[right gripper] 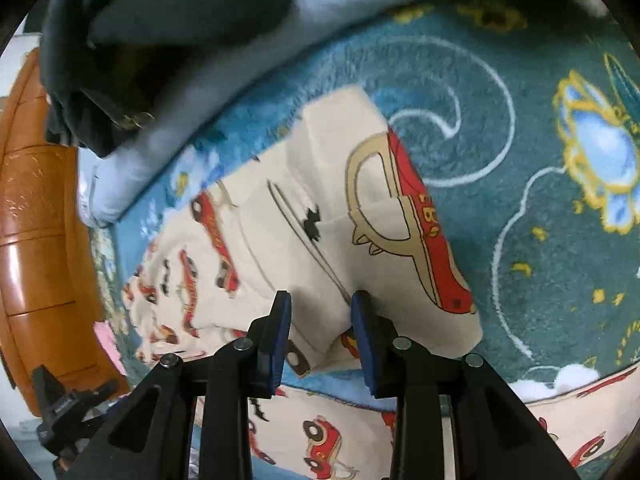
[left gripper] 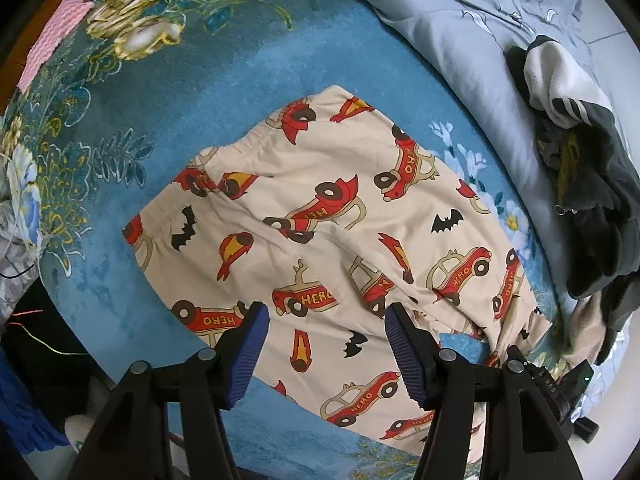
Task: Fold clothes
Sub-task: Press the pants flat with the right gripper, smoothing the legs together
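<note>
One blue plush blanket with a flower pattern covers the bed and carries everything else. One grey-blue quilt lies bunched along its far edge. On the blanket, roughly central in the left wrist view, lies one pair of cream pyjama trousers printed with red "HERO" cars, black bats and flames; elastic waistband toward the upper left, legs running toward the lower right, fabric lightly creased. One heap of dark clothes sits on the quilt at the right, with a white-striped piece on top; the number of garments in it cannot be told. One pink knitted piece shows at the blanket's upper-left edge. One orange-brown wooden bed frame is visible at the left of the right wrist view. Two tools counted. Left tool: jaws wide apart above the trousers, nothing clamped. Right tool: jaws partly apart, low over a folded end of the trousers; a ridge of cream cloth lies between the blue pads, which do not appear to press it.
</note>
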### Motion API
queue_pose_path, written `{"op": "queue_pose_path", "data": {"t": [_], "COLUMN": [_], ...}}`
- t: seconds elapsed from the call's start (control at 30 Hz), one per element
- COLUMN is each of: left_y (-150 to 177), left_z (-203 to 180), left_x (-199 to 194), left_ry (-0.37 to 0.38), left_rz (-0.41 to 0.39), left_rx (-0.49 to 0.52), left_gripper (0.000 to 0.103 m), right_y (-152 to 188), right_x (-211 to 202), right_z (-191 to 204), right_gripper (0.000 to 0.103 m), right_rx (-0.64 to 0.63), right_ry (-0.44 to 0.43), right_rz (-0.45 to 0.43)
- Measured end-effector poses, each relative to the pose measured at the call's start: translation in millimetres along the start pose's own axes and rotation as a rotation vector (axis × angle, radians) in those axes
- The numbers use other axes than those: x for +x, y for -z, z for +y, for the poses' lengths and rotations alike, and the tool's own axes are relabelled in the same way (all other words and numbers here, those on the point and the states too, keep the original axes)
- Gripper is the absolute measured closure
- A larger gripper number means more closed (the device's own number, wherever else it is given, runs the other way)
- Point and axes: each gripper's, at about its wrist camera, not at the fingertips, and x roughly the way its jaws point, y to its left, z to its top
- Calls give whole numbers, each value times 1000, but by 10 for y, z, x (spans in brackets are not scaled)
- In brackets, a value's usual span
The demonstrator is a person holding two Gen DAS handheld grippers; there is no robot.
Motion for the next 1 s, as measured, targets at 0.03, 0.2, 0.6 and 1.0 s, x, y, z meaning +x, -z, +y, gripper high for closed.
{"op": "queue_pose_path", "data": {"t": [0.03, 0.2, 0.6, 1.0], "left_y": [-1, 15, 60, 10], "left_z": [-6, -71, -260, -160], "left_x": [-1, 18, 21, -25], "left_ry": [-3, -3, 4, -7], "left_rz": [0, 7, 13, -6], "left_rx": [5, 12, 67, 42], "left_gripper": [38, 38, 38, 38], "right_y": [-1, 38, 152, 119], "right_x": [6, -31, -270, -1015], "right_z": [-4, 14, 83, -177], "right_gripper": [68, 84, 101, 101], "right_rx": [10, 23, -21, -21], "right_ry": [-4, -32, -86, -36], "right_rz": [-1, 10, 0, -185]}}
